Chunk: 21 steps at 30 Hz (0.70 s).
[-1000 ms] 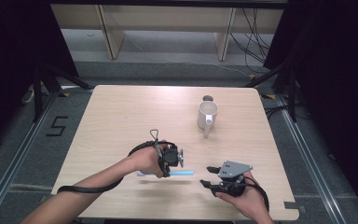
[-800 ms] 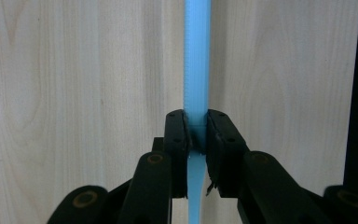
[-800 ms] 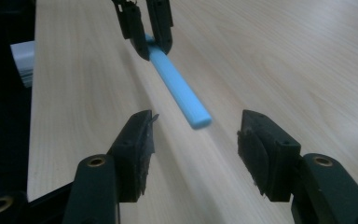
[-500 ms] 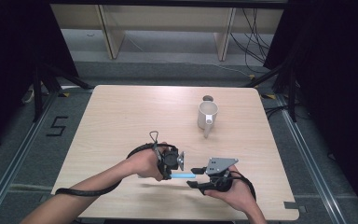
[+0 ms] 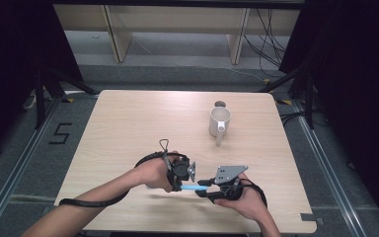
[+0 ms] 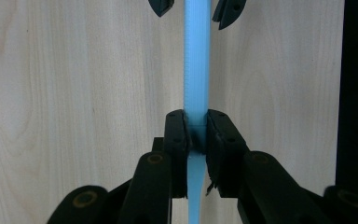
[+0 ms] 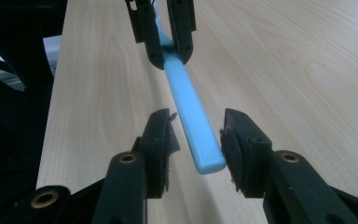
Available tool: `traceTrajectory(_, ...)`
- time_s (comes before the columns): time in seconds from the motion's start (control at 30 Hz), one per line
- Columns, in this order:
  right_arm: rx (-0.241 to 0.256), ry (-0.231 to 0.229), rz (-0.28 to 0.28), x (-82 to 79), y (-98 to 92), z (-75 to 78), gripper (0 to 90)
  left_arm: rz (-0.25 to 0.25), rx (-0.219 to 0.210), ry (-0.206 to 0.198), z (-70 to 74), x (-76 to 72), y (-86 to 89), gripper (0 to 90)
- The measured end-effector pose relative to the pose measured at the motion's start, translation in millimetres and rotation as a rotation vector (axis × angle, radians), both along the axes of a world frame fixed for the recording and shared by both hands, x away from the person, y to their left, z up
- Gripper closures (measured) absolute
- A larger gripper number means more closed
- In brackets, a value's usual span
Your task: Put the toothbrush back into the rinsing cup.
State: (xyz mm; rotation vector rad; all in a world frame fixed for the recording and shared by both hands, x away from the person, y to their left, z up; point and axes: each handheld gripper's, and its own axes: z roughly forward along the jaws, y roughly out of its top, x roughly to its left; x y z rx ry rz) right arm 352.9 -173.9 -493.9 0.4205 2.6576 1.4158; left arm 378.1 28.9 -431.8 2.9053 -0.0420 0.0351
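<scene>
1. Left gripper [image 5: 180,177] and right gripper [image 5: 208,187] sit close together near the table's [image 5: 128,128] near edge, facing each other.
2. A light blue stick [image 5: 190,188] spans between them, off the table surface.
3. White mug [image 5: 219,121] stands upright toward the far right corner, well apart.
4. Cables trail from both grippers.

Pale wooden table [image 5: 128,128] on grey floor [image 5: 177,54], dark surroundings.
</scene>
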Motion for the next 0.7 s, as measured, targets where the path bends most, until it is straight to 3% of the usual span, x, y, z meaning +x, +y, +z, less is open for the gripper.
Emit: traceTrajectory(0.7, 0.026, 0.025, 0.058, 4.0, -2.3, -3.1, 74.8, -0.036, -0.014, 0.000, 1.6, 0.5, -0.6, 78.4)
